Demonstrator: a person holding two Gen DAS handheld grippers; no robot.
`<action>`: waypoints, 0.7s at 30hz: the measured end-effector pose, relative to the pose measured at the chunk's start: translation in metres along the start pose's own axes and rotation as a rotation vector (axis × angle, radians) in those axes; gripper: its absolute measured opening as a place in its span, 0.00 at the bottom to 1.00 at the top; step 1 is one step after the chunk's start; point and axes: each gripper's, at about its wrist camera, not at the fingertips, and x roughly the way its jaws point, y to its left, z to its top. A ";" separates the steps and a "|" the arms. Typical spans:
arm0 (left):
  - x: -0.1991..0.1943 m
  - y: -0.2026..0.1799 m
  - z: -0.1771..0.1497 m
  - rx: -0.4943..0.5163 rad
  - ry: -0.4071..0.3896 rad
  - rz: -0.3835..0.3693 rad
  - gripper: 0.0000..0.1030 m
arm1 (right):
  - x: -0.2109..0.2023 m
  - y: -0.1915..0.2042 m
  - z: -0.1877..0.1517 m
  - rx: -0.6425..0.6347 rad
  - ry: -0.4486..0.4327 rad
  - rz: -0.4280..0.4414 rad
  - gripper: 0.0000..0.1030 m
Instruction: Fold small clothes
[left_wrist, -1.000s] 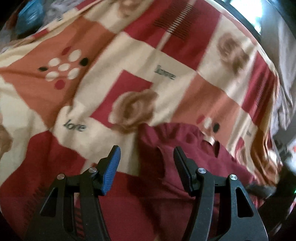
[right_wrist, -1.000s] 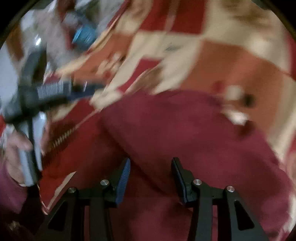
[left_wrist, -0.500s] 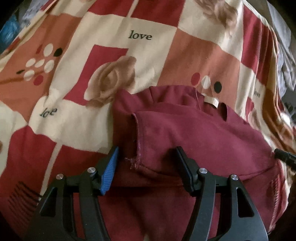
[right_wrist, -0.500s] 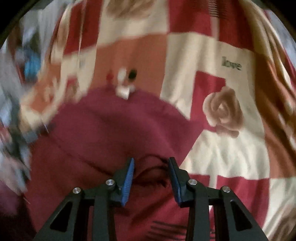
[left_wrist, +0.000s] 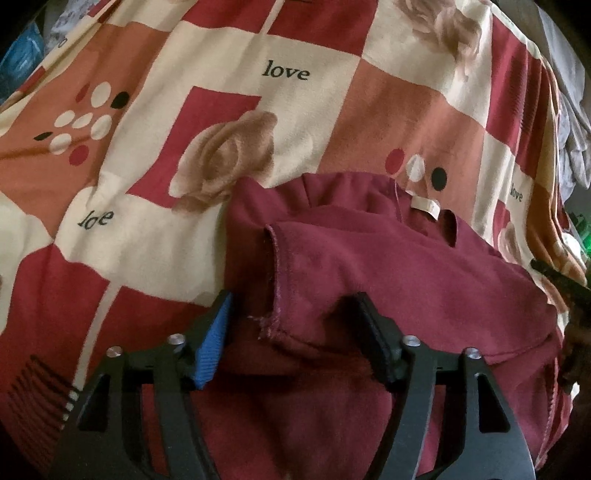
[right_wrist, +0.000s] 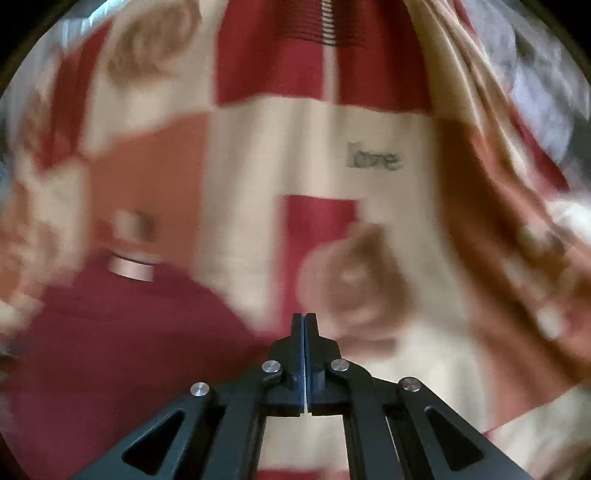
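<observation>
Maroon shirt (left_wrist: 406, 280) lies spread on a patterned bedsheet (left_wrist: 295, 110), filling the near half of the left wrist view. Nearest the camera, the left gripper (left_wrist: 295, 306) has its fingers (left_wrist: 214, 339) spread and opening further; they straddle a folded-over sleeve whose frayed hem sits in the gap, with no pad pressing on the cloth. Just beyond the sleeve, the garment's neckline shows a small pale label (left_wrist: 424, 205) and a dark slit beside it. At the right edge a dark piece of the other tool juts in over the shirt.

In the right wrist view, which is blurred, the right gripper (right_wrist: 304, 321) has its fingers (right_wrist: 314, 332) pressed fully together, and I cannot tell whether any cloth is caught between them. Its tip sits at the shirt's edge, with the maroon fabric to the lower left. Farther off, the sheet shows cream, red and salmon squares, printed roses, dots and the word "love". Grey cloth (left_wrist: 572, 147) lies crumpled past the sheet's far right edge.
</observation>
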 end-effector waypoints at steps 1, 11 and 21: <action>0.000 -0.001 -0.001 0.008 -0.003 0.007 0.67 | 0.010 -0.009 -0.002 0.072 0.068 0.095 0.00; -0.032 0.007 -0.008 -0.047 0.007 -0.019 0.67 | -0.056 0.028 -0.049 -0.011 0.109 0.352 0.39; -0.107 0.004 -0.078 0.001 0.061 -0.009 0.67 | -0.108 0.009 -0.079 -0.022 0.083 0.359 0.25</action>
